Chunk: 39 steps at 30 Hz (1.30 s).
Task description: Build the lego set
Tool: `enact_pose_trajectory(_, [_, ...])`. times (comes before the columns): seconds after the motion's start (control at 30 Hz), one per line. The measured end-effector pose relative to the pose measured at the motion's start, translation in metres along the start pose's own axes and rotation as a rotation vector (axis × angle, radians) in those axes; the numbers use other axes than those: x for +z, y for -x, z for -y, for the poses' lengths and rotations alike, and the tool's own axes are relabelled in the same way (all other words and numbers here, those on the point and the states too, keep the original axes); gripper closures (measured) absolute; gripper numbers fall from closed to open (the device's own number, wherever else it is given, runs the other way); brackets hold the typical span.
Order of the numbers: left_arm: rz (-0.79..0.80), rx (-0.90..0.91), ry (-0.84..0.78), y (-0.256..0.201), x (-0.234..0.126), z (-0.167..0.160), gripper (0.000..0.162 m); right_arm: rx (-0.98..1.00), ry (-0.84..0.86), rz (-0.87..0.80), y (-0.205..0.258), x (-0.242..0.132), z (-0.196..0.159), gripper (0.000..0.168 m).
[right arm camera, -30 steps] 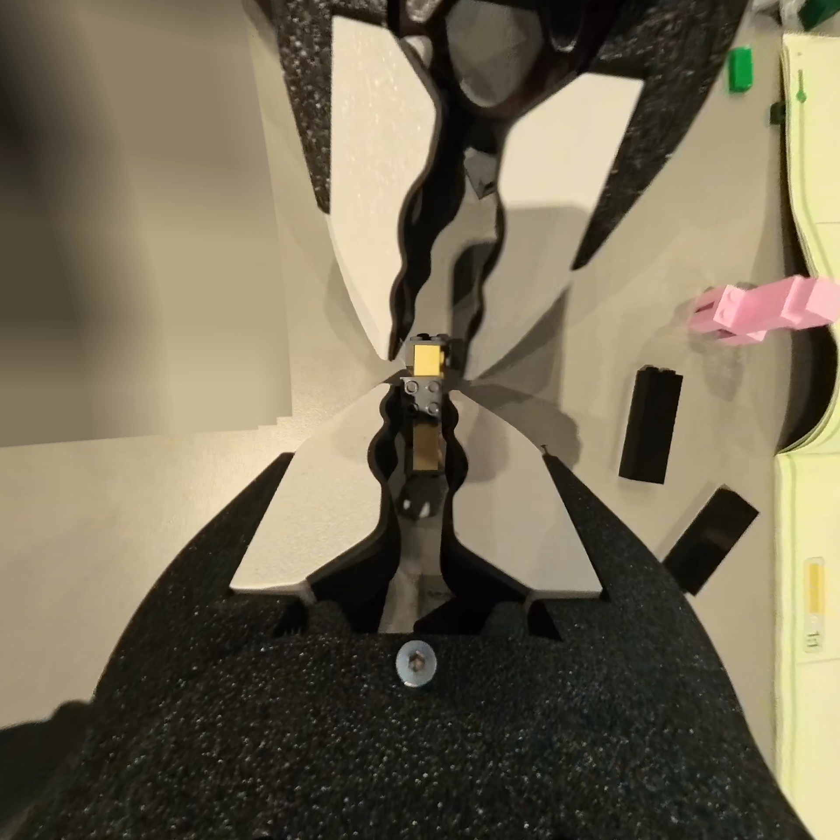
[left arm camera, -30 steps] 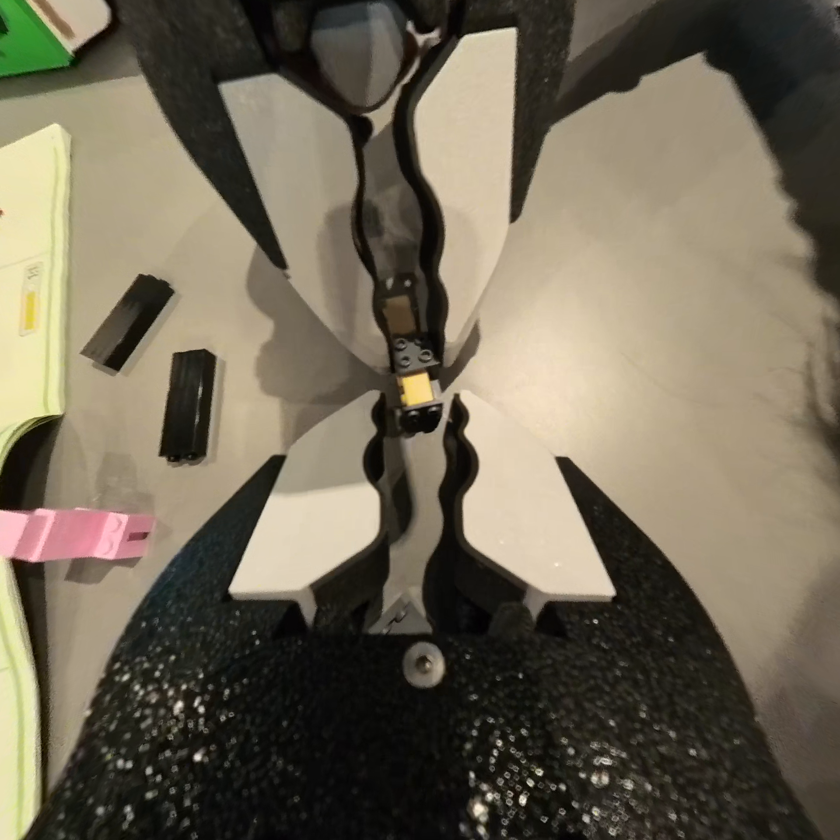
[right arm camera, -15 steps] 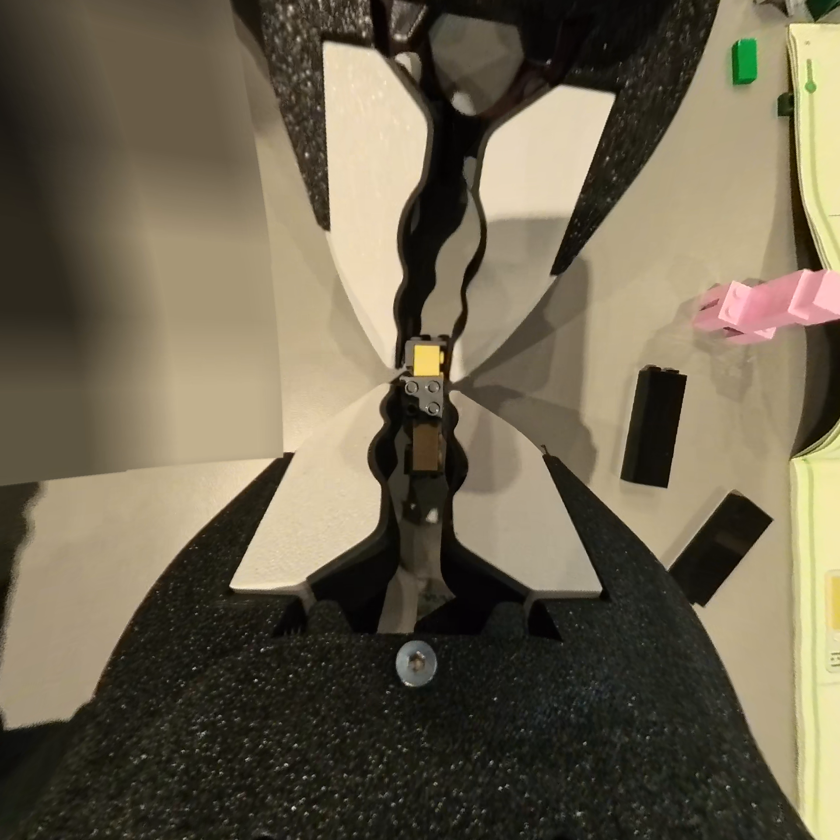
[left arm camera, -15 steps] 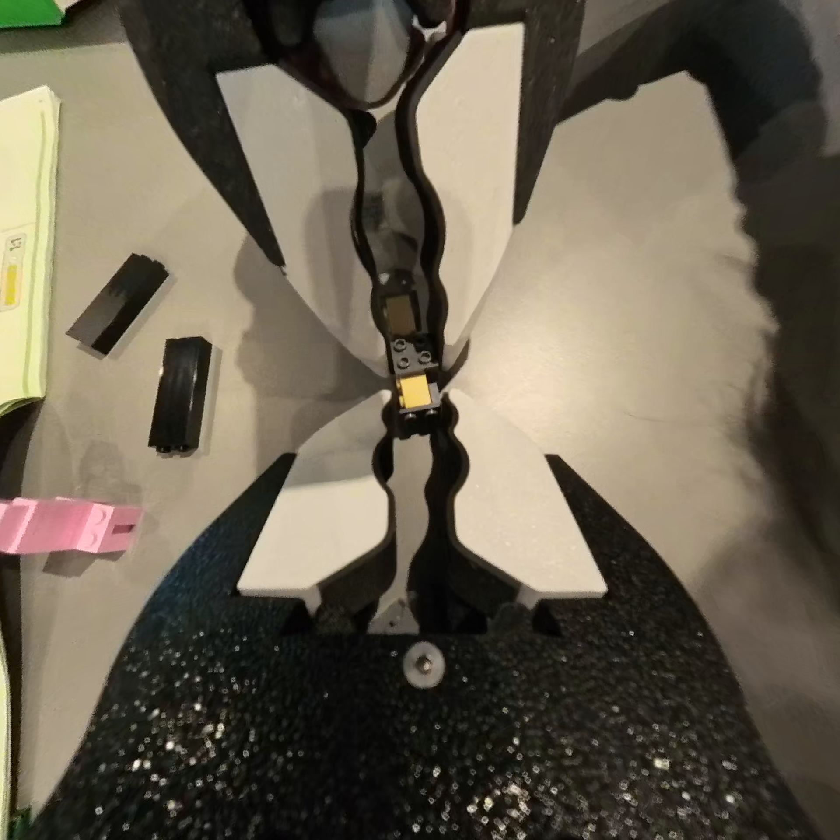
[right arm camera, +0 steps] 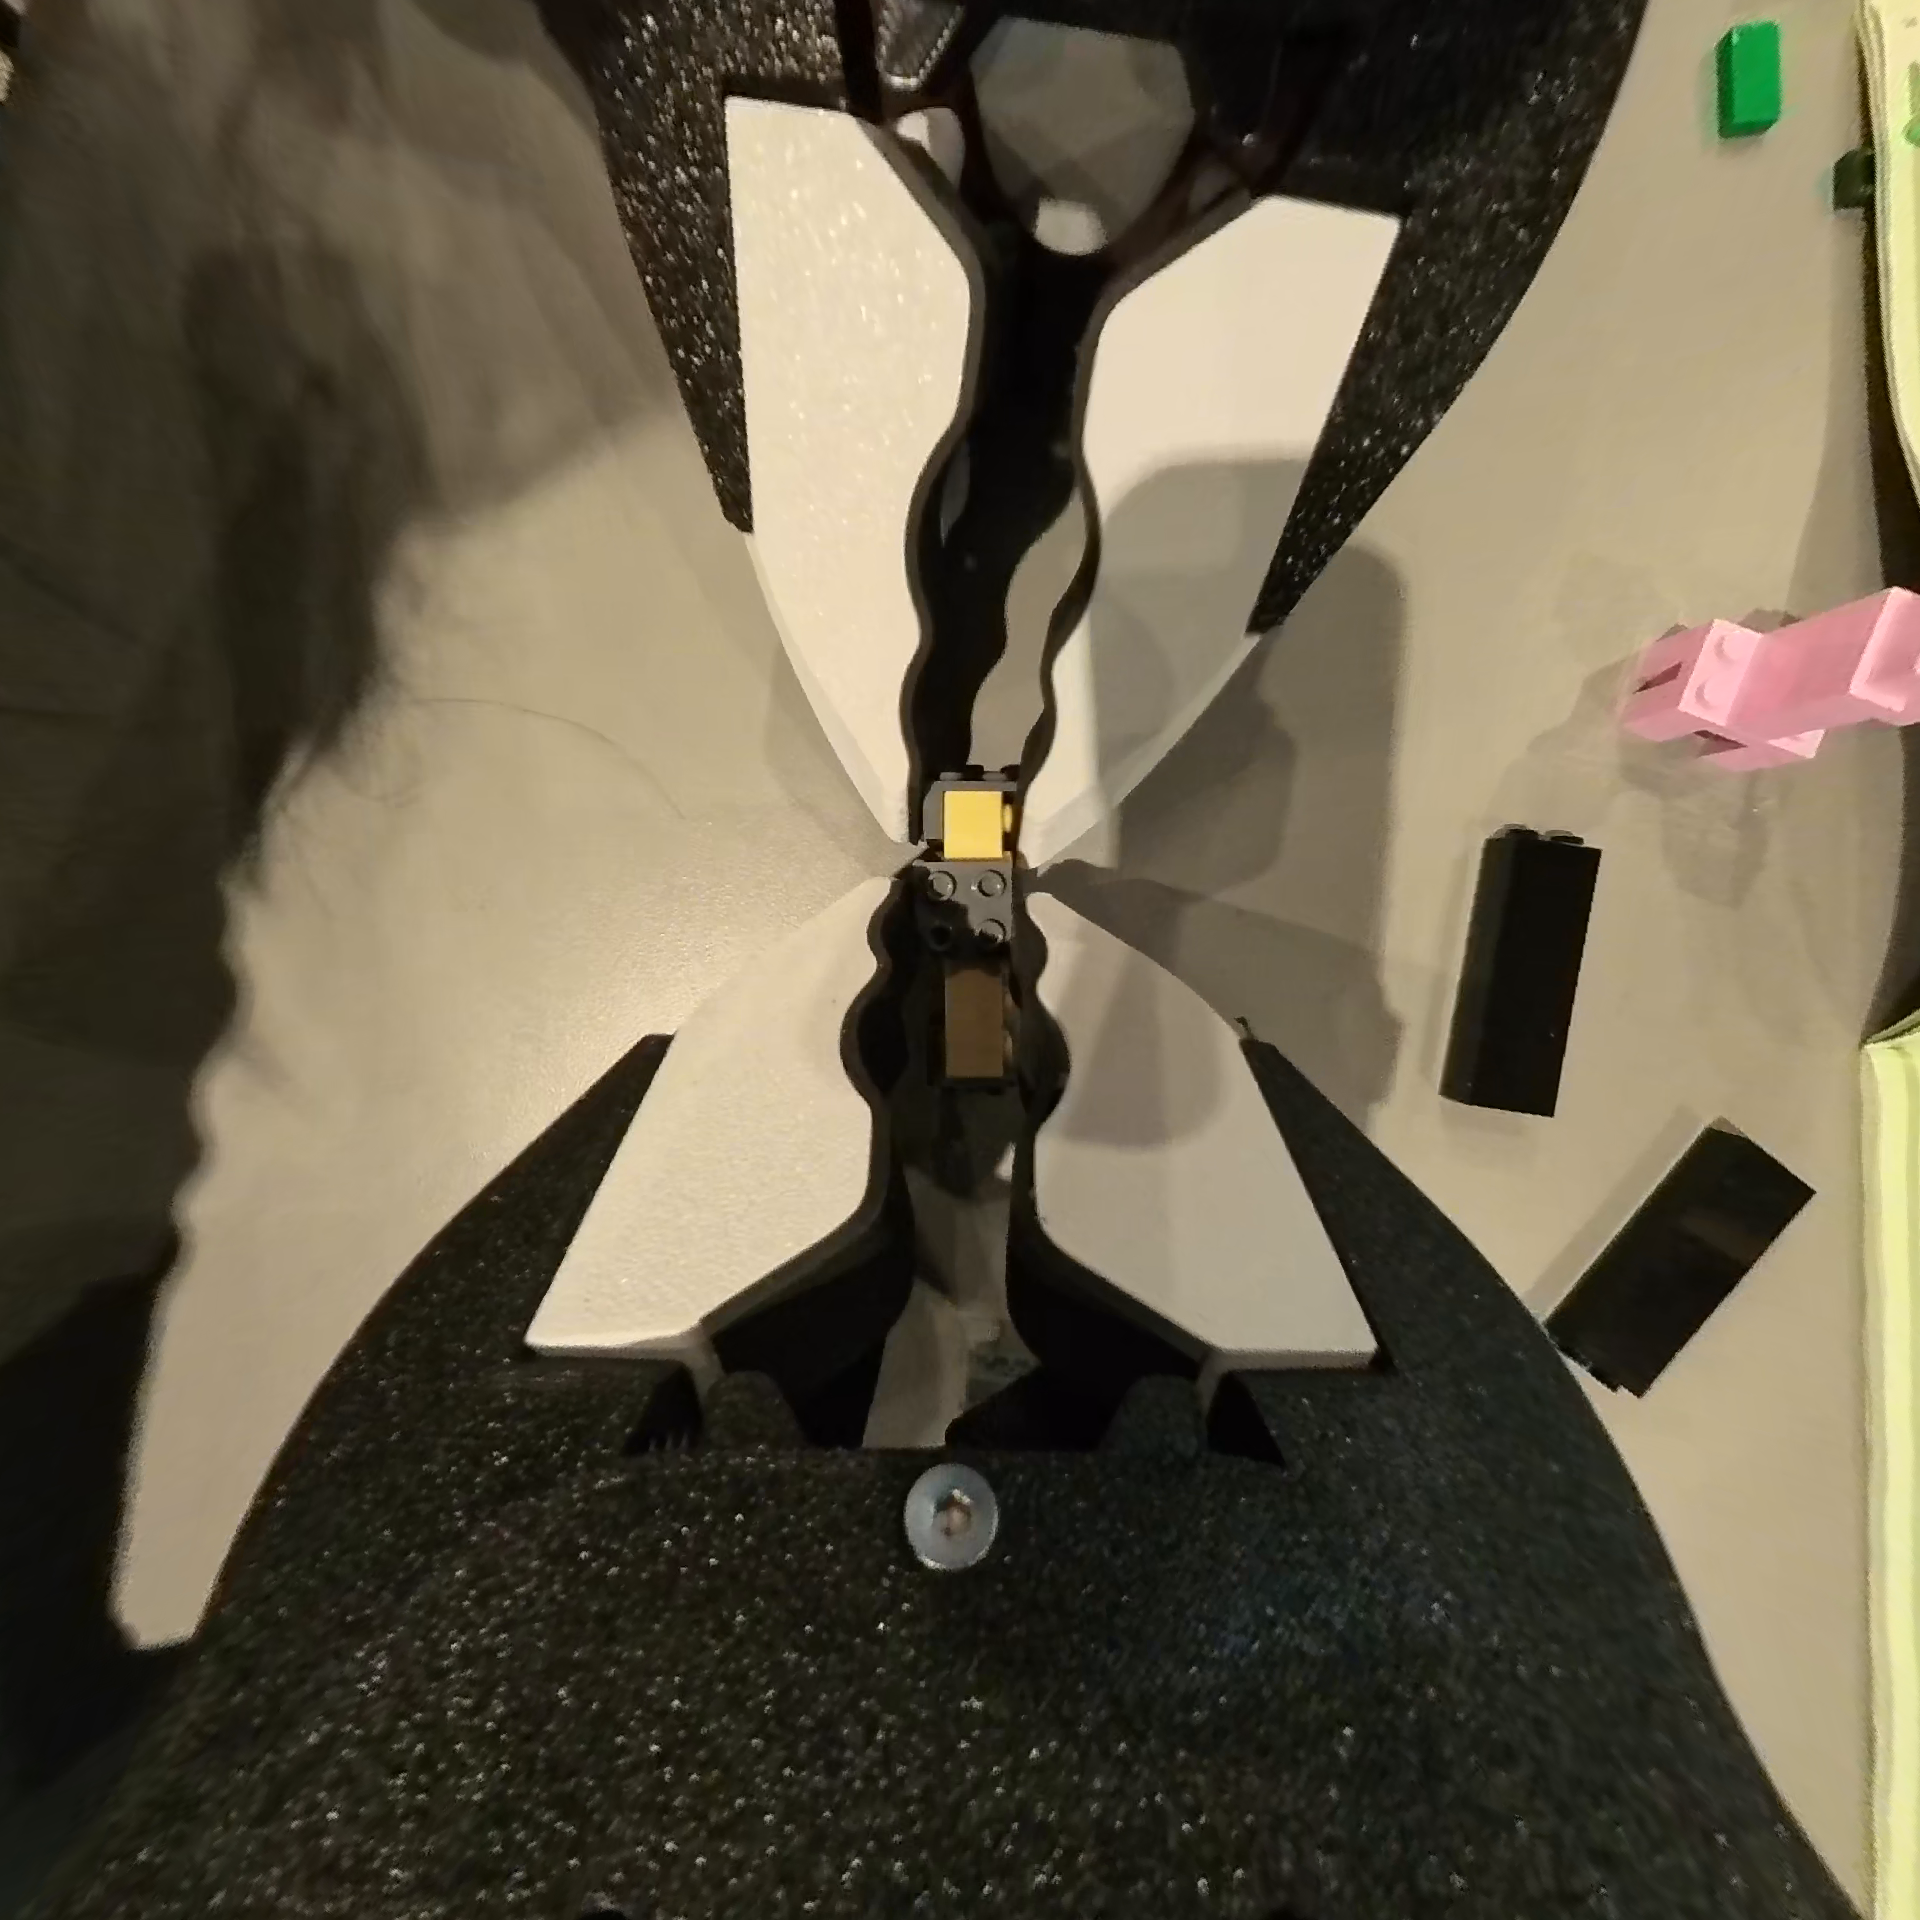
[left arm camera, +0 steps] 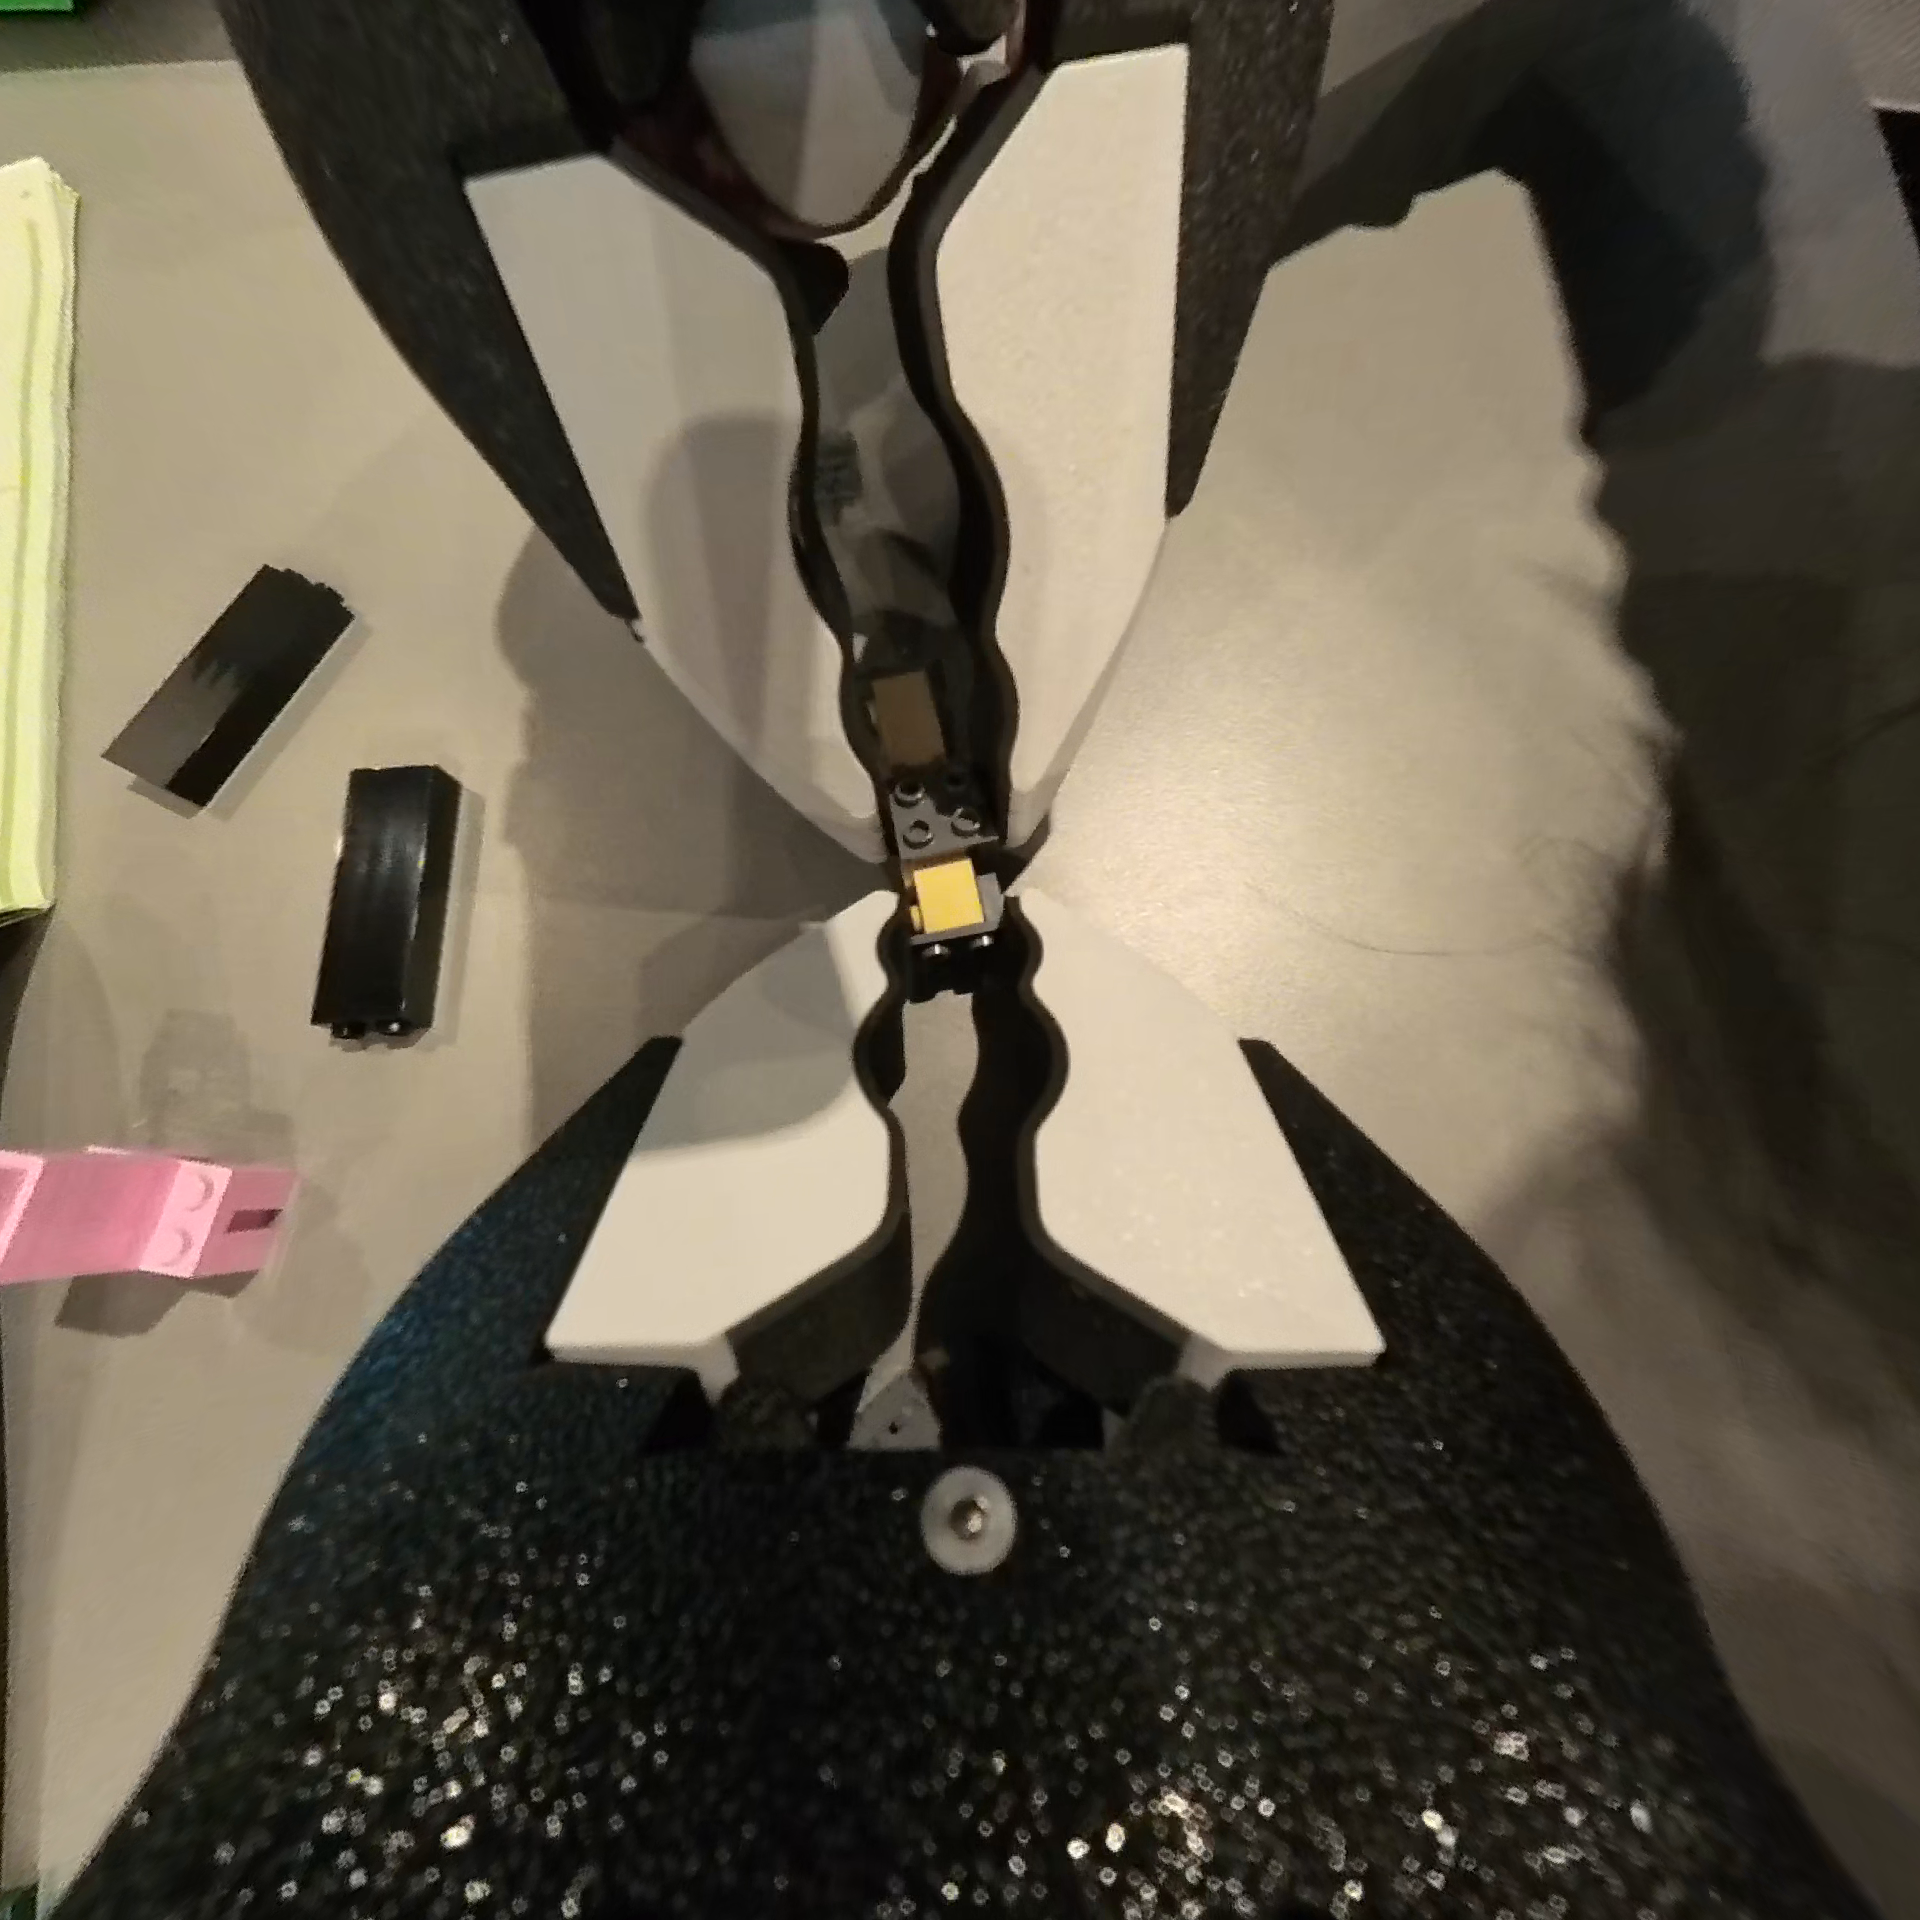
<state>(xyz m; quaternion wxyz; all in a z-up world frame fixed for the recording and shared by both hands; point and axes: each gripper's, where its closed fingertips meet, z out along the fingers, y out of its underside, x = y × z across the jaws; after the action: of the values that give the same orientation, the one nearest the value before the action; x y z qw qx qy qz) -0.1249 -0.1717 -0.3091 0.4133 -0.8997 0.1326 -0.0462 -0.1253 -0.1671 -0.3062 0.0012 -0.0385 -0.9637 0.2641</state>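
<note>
My left gripper (left arm camera: 951,940) is shut on a small black piece with a yellow tile (left arm camera: 948,899) on top. My right gripper (right arm camera: 966,909) is shut on a dark grey studded piece (right arm camera: 968,902) with a brownish tile (right arm camera: 977,1013) behind the studs. The two grippers meet tip to tip above the grey table (left arm camera: 1299,727), and the two pieces touch end to end. In the left wrist view the right gripper (left arm camera: 943,831) comes in from the top with the grey piece (left arm camera: 940,816). In the right wrist view the left gripper (right arm camera: 974,821) comes in from the top with the yellow tile (right arm camera: 975,826).
Two black bricks (left arm camera: 387,899) (left arm camera: 234,701) lie on the table to the left of the grippers, with a pink assembly (left arm camera: 145,1226) nearer. A pale green booklet (left arm camera: 31,520) lies at the left edge. A small green brick (right arm camera: 1748,94) lies far off. A dark sleeve (right arm camera: 156,520) is blurred beside the grippers. My left and right fingertips are right by each other. The small green brick (right arm camera: 1748,94) lies around 15 centimetres away from my left fingertips.
Both grippers have drifted slightly over the table, so the bricks and booklet have shifted toward the frame edges. The two held pieces stay pressed end to end.
</note>
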Motion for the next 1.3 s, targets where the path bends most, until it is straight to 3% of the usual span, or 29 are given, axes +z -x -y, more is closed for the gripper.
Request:
enact_pose_trajectory(0.87, [0.016,0.007,0.002,0.0042,0.0009,0.0010,0.146,0.046,0.082,-0.009,-0.0041,-0.0008,-0.0029,0.151])
enact_pose_trajectory(0.97, [0.013,0.003,0.001,0.0044,0.0010,0.0011,0.146,0.062,0.084,-0.039,-0.0095,-0.0012,-0.0037,0.139])
enact_pose_trajectory(1.1, [0.009,-0.002,0.001,0.0043,0.0011,0.0012,0.146,0.059,0.103,0.032,-0.0027,0.0001,-0.0033,0.151])
enact_pose_trajectory(1.3, [0.008,-0.005,0.001,0.0045,0.0011,0.0012,0.146,0.034,0.117,0.033,-0.0029,0.0000,-0.0039,0.151])
